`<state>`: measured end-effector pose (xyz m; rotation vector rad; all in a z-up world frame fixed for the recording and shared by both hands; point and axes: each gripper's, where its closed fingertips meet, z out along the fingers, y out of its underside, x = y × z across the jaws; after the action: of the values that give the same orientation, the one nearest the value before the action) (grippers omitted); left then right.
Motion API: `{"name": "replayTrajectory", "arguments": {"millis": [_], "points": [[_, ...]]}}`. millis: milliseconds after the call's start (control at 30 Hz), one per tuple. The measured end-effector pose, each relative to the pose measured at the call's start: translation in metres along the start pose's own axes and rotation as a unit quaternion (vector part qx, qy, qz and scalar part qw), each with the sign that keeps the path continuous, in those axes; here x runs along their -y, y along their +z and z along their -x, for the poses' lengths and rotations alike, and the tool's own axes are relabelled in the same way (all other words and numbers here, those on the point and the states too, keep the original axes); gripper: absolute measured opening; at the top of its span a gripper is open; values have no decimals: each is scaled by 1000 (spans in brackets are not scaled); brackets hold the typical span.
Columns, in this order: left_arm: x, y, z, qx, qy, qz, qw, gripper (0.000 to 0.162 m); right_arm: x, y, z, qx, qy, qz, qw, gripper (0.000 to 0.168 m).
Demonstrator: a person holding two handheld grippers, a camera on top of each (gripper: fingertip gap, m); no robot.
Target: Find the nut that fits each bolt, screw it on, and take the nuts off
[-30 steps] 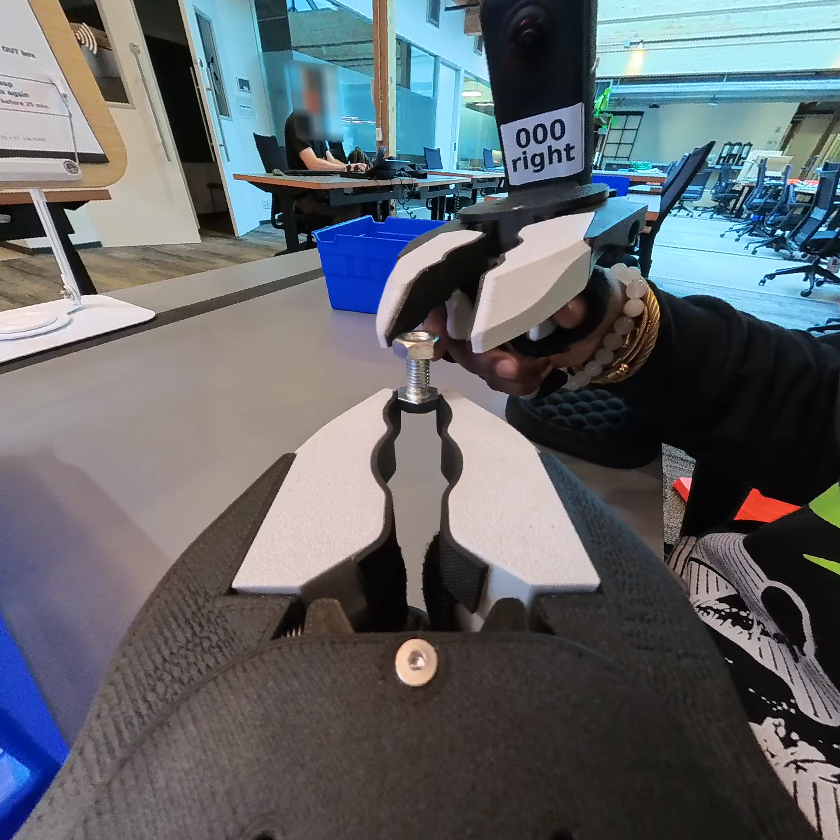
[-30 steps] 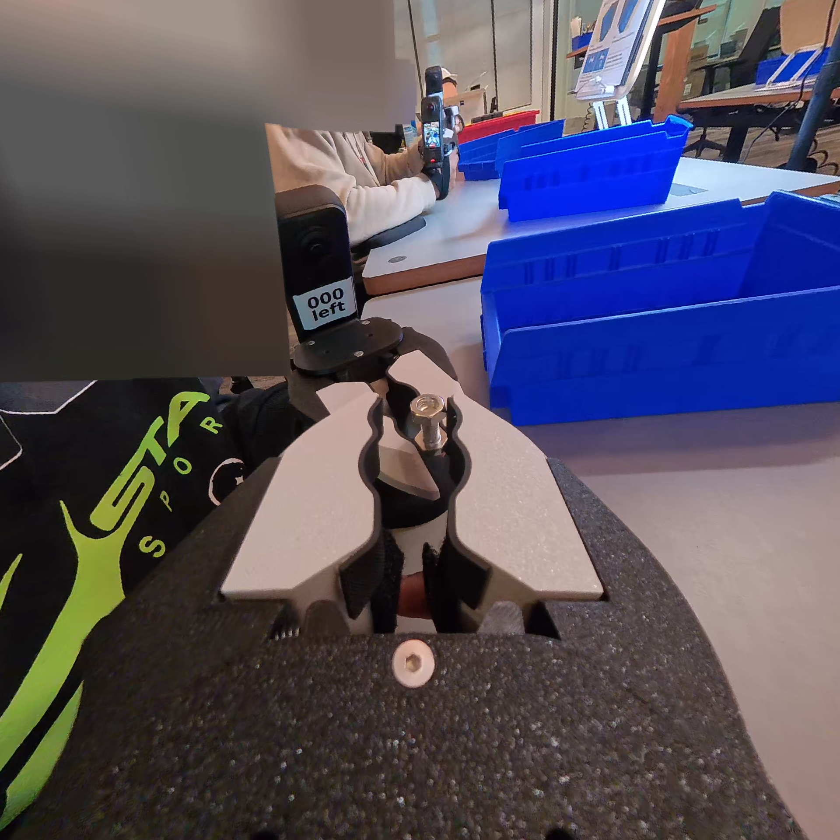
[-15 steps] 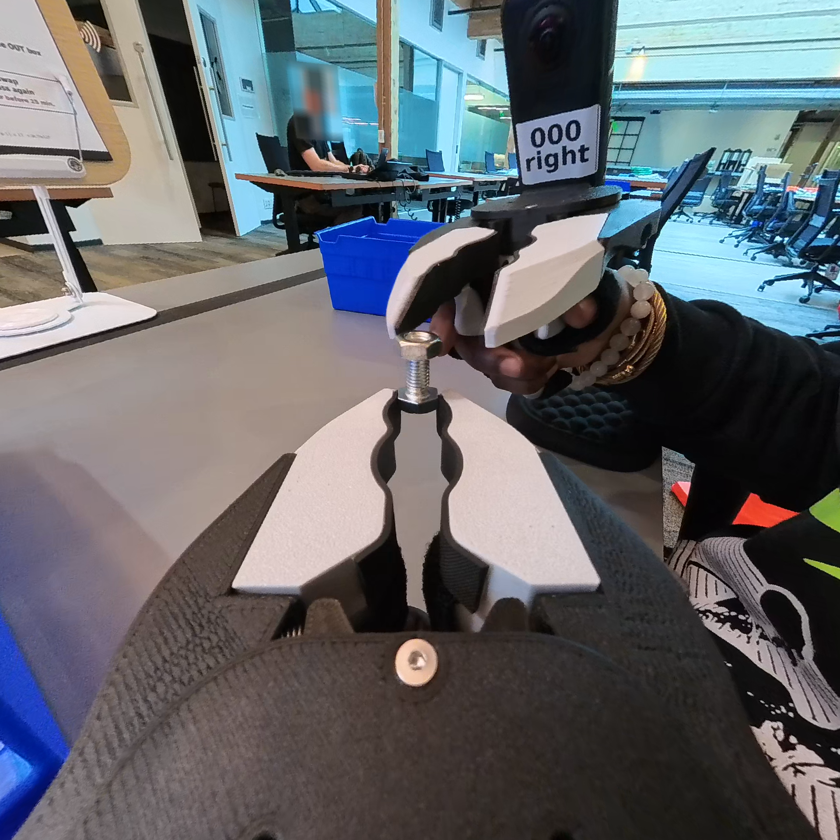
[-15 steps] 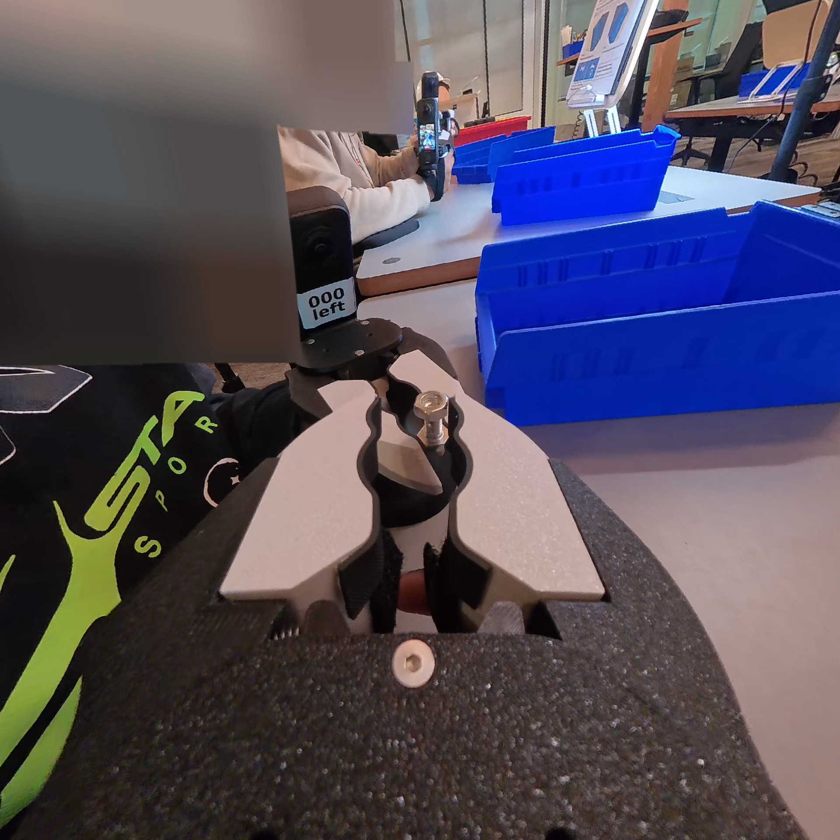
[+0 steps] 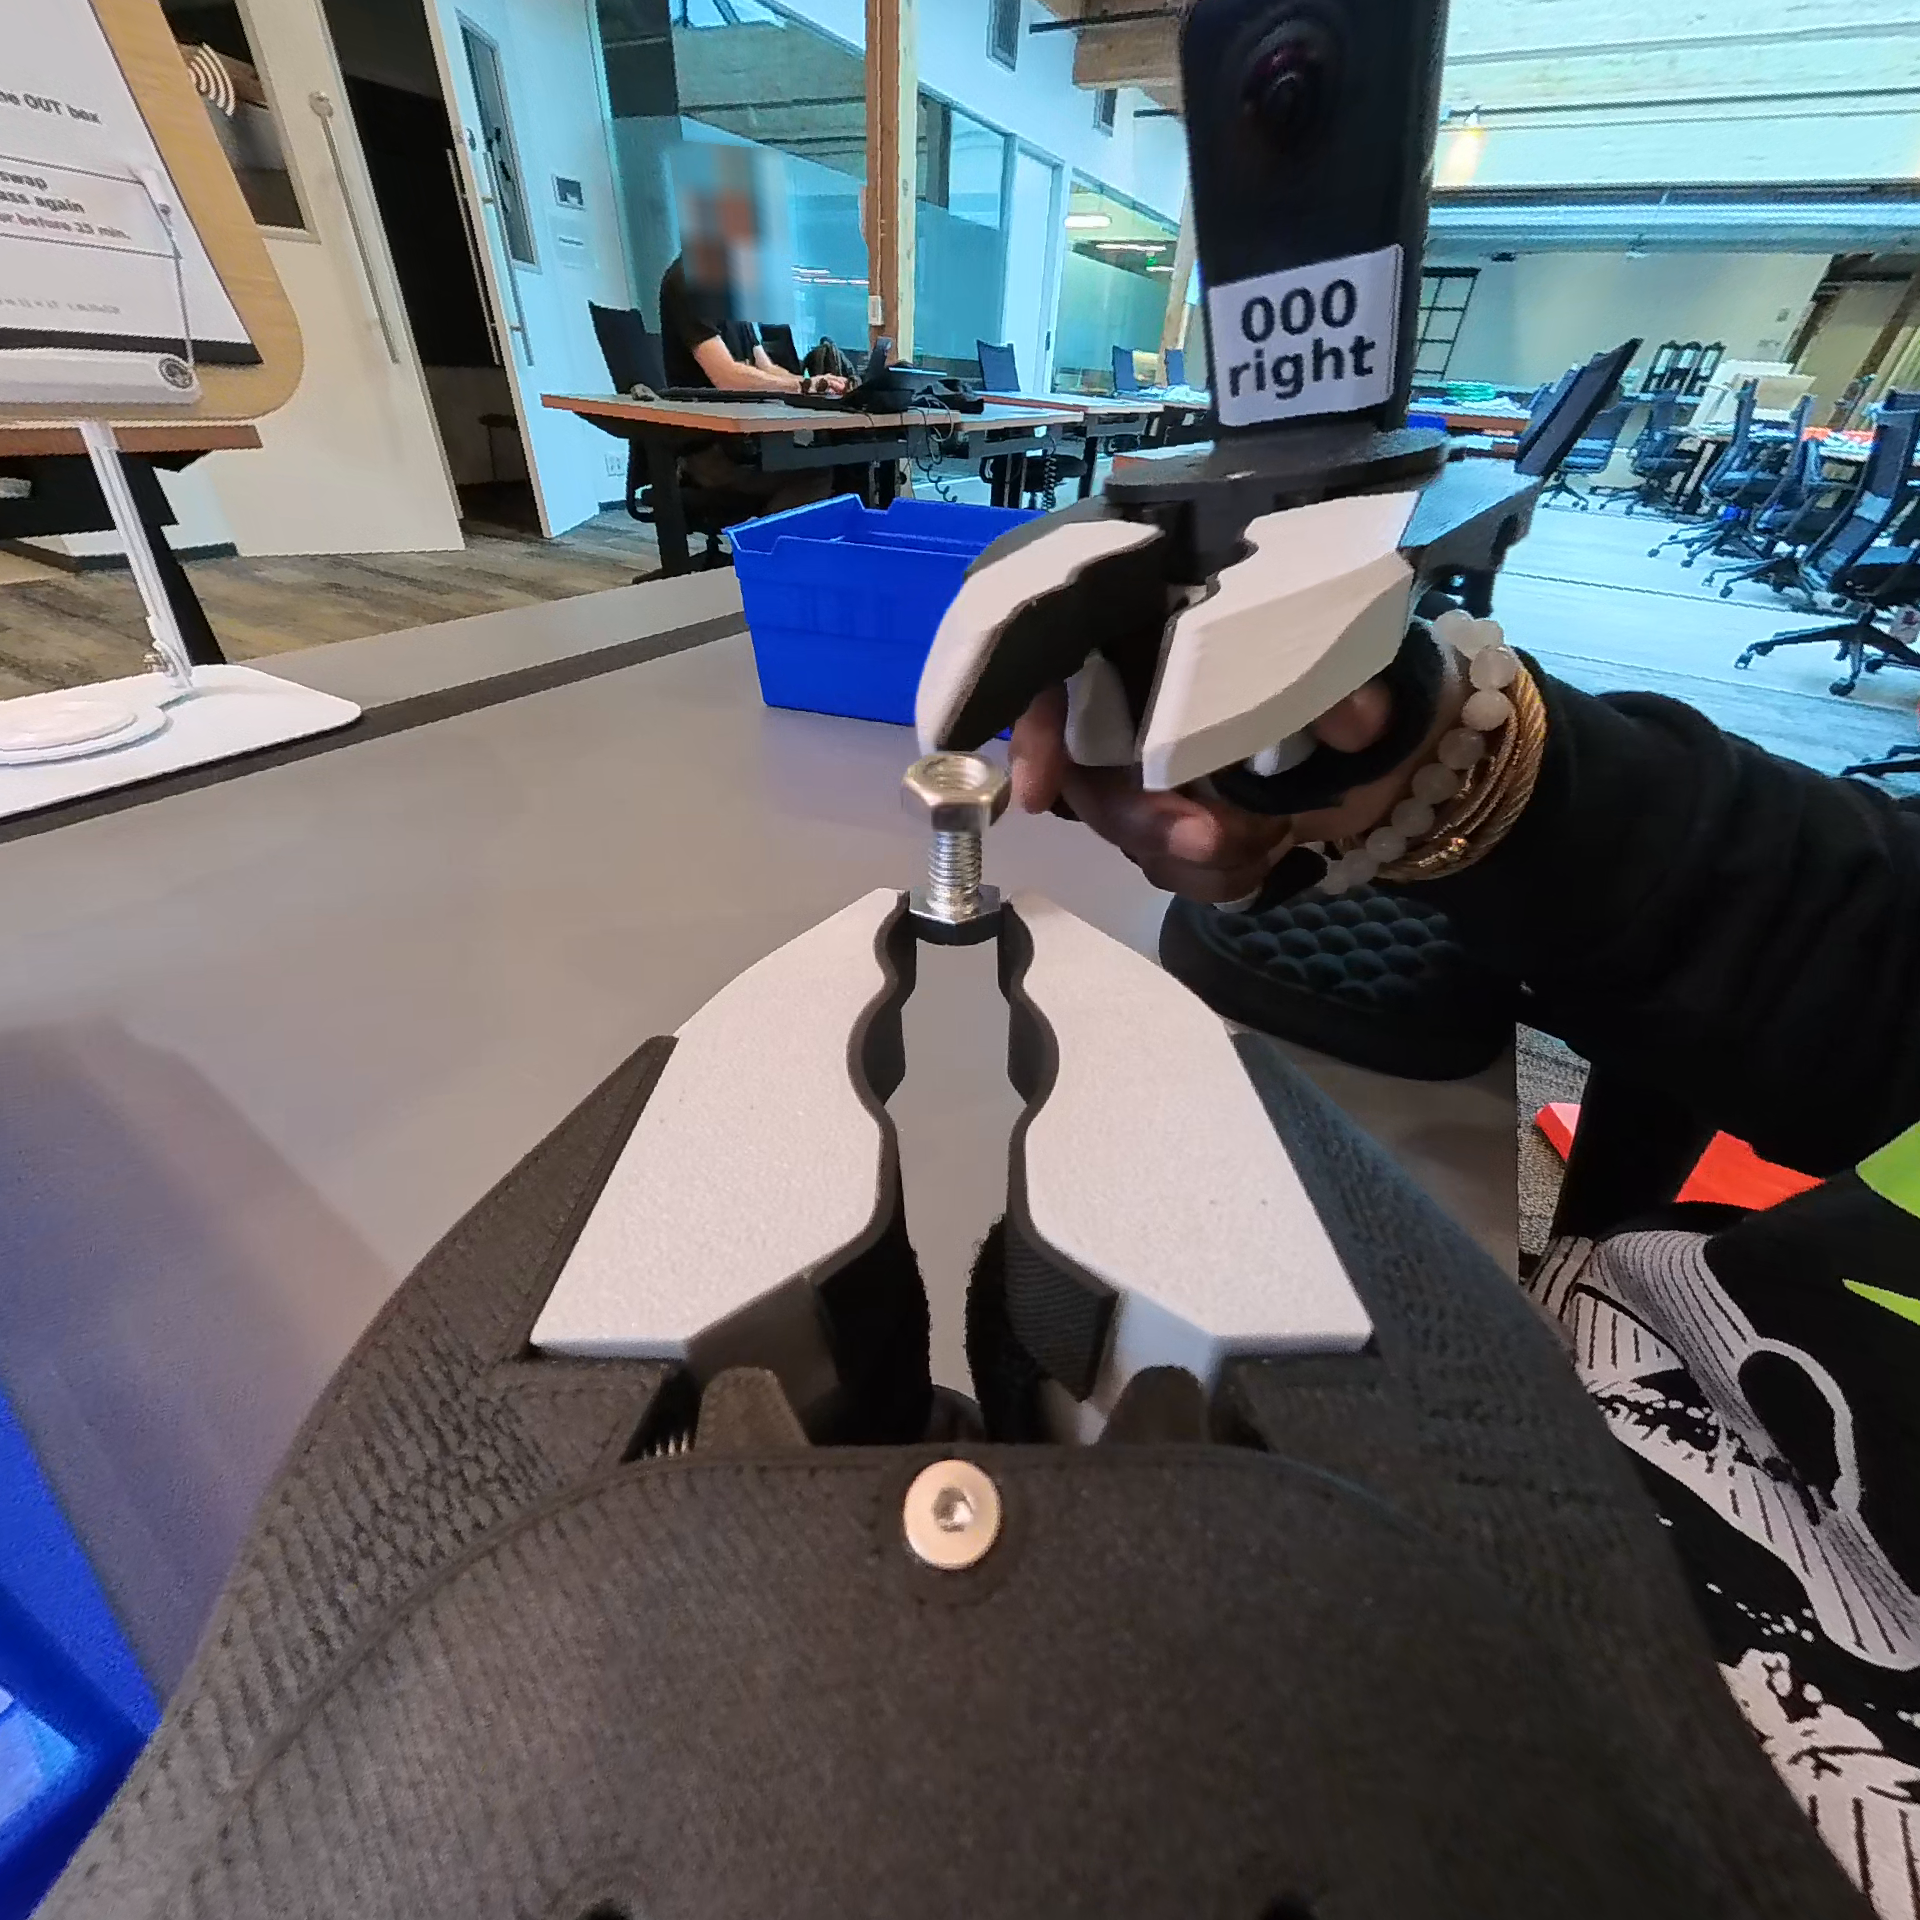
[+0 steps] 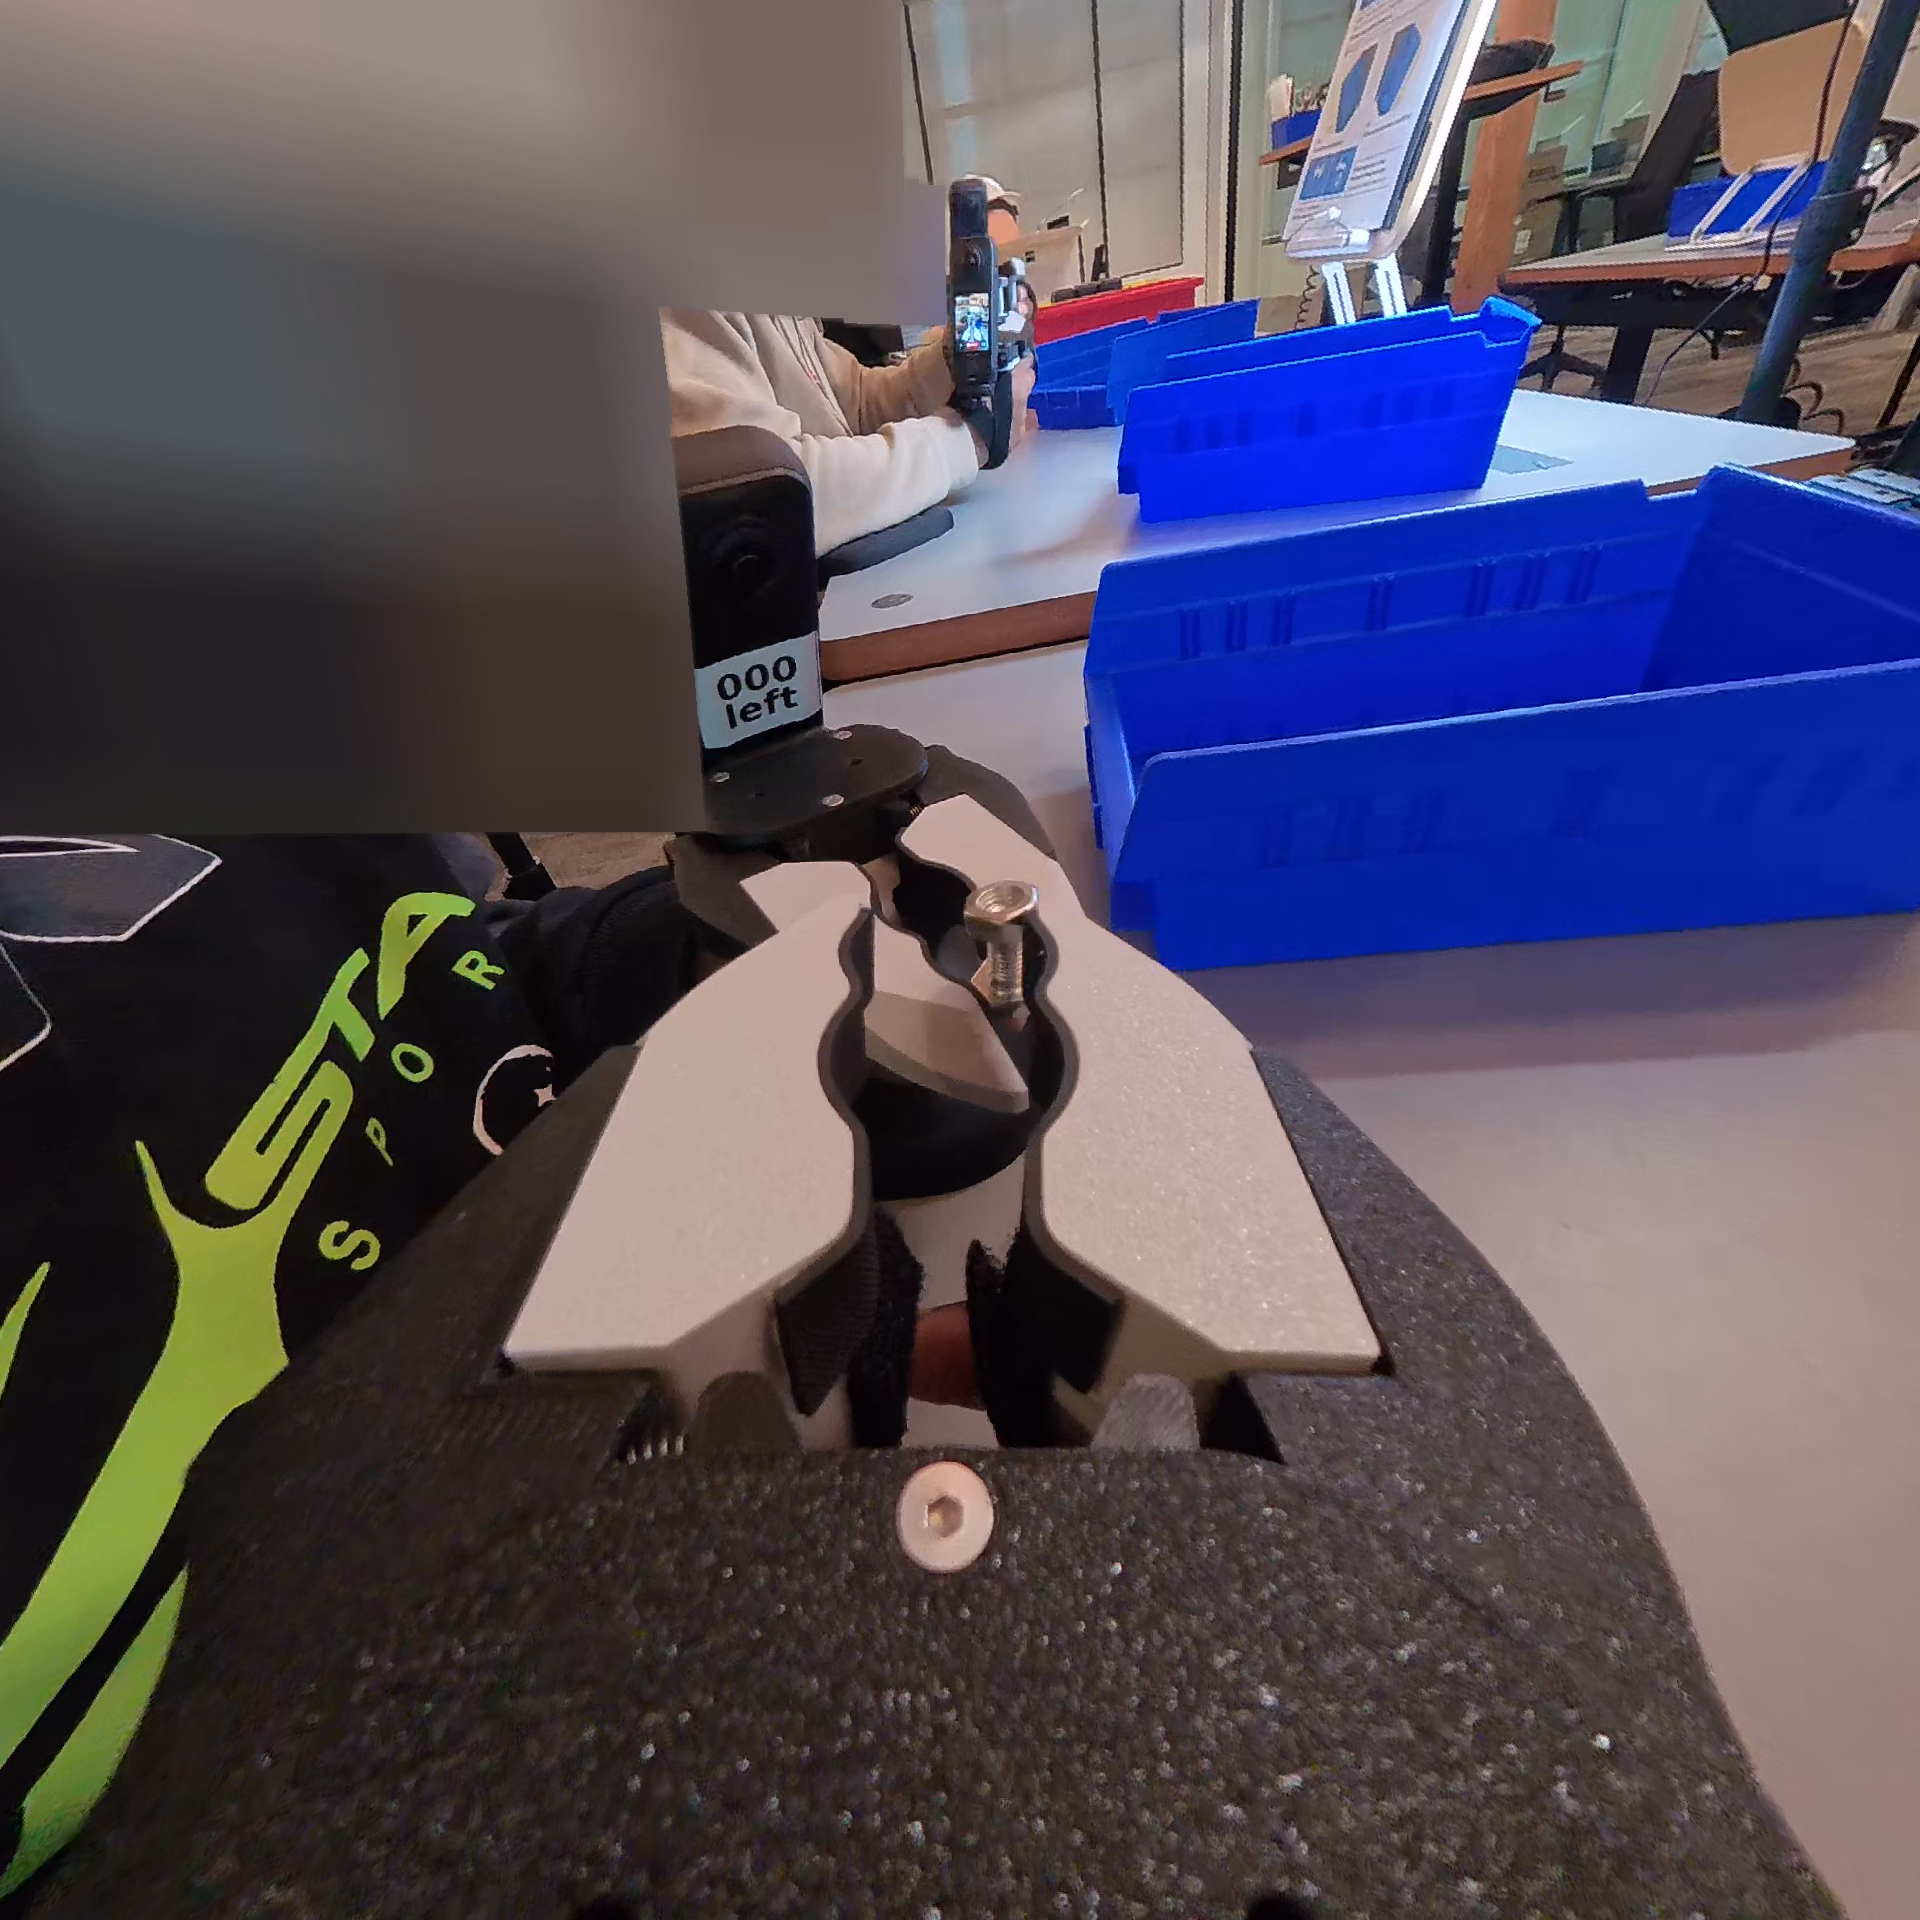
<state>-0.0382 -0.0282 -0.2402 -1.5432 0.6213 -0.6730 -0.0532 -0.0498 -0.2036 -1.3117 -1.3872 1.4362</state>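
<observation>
The left claw (image 5: 954, 920) pinches the head of a short steel bolt (image 5: 953, 871) between its tips, the threaded shank standing upright above the grey table (image 5: 416, 894). A hex nut (image 5: 954, 790) sits at the very top of the thread, only just started by the look of it.

A second ago the right claw (image 5: 1049, 727) had its tips down around that nut; now it has lifted up and off to the side. It hangs just beside the nut, jaws slightly parted and holding nothing. In its own view the bolt shows off to the right of the gap between the fingers (image 6: 727, 1122), not inside it.

I'd read this as a release between twists: one turn finished and the claw resetting for another bite. The nut looks loose enough to wobble, so the next approach wants care. Blue bins (image 6: 1507, 790) wait well behind on the table.
</observation>
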Motion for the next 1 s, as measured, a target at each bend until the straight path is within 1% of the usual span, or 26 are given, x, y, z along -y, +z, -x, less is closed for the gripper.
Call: {"name": "replayTrajectory", "arguments": {"millis": [100, 200, 267, 533, 667, 1000], "points": [[0, 0, 0, 0, -1, 0, 1000, 15, -2, -2, 0, -1, 0, 0, 1000, 25], [0, 0, 0, 0, 1, 1, 1000, 15, -3, -1, -5, -12, 6, 1, 1000, 31], [0, 0, 0, 0, 1, 0, 1000, 15, -2, 0, -6, -14, 4, -5, 1000, 31], [0, 0, 0, -2, 0, 2, 1000, 15, 8, 5, 3, -8, -47, -22, 999, 29], [0, 0, 0, -1, 0, 1, 1000, 15, 2, 5, 4, -9, -53, -3, 999, 28], [0, 0, 0, 0, 0, 0, 1000, 15, 1, 4, 3, -9, -52, -3, 999, 28]]}}
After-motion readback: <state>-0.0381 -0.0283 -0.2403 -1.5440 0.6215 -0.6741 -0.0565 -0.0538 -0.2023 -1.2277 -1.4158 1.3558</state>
